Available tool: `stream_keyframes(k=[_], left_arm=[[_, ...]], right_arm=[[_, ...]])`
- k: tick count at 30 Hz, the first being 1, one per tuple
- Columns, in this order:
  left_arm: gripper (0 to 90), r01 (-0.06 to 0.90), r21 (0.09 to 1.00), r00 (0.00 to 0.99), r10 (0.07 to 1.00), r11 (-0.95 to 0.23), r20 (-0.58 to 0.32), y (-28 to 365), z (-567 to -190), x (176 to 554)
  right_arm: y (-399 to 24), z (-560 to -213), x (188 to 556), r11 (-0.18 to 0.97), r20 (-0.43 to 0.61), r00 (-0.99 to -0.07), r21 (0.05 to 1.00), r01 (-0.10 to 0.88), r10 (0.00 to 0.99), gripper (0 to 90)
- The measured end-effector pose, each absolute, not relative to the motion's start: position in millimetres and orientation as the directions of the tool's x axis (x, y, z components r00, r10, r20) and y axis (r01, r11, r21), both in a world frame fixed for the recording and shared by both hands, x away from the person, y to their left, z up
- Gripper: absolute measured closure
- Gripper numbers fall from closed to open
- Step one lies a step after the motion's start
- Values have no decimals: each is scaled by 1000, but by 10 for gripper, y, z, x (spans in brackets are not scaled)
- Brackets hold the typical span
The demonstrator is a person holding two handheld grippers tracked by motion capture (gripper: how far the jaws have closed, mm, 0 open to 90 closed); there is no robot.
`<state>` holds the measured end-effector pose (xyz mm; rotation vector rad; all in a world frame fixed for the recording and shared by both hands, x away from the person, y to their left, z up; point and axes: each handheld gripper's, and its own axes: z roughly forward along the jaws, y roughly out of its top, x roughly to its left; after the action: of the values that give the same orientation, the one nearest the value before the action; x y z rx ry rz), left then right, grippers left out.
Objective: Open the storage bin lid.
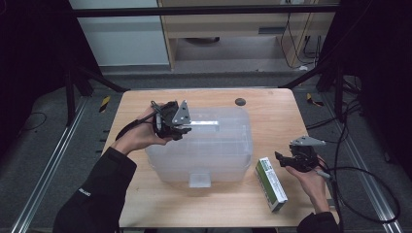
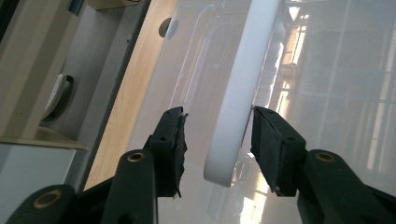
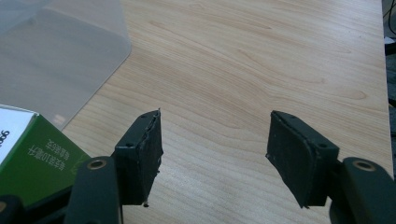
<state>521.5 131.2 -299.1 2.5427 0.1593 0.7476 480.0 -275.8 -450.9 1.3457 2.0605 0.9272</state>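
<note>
Bin (image 1: 209,145), a clear plastic box with its lid on, sits mid-table (image 1: 272,111), and its white handle (image 2: 238,93) on the lid lies between the left gripper (image 2: 217,140) jaws. The right-hand pad touches the handle's edge; the other pad stands just clear, so the fingers are apart and not yet clamped. To grip well, I judge the jaws should be centred across the handle, pushed a little deeper, then squeezed evenly before any lift, or the smooth bar may slip. At the near right, the right gripper (image 3: 215,154) hovers over bare wood with jaws apart and empty, a green carton (image 1: 271,183) just left of it.
</note>
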Motion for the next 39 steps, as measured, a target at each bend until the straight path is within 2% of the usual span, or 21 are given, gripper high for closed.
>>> stream_keyframes(k=[11,15,24,36,39], left_arm=[[687,-29,433,838,214,-901,502,1267,-3004,5218],[707,-32,416,836,204,-909,509,1247,-3003,5210],[720,-47,366,822,172,-929,543,1202,-2990,5183],[725,-62,343,818,150,-937,556,1190,-2964,5170],[726,-71,332,814,137,-941,564,1183,-2956,5167]], right_arm=[[-2759,-4514,4802,284,-46,-389,763,580,920,381],[-2754,-4521,4805,288,-48,-394,762,580,918,386],[-2747,-4523,4804,290,-45,-396,758,585,917,412],[-2735,-4528,4796,305,-46,-413,748,589,909,495],[-2730,-4517,4789,304,-33,-425,749,589,904,539]])
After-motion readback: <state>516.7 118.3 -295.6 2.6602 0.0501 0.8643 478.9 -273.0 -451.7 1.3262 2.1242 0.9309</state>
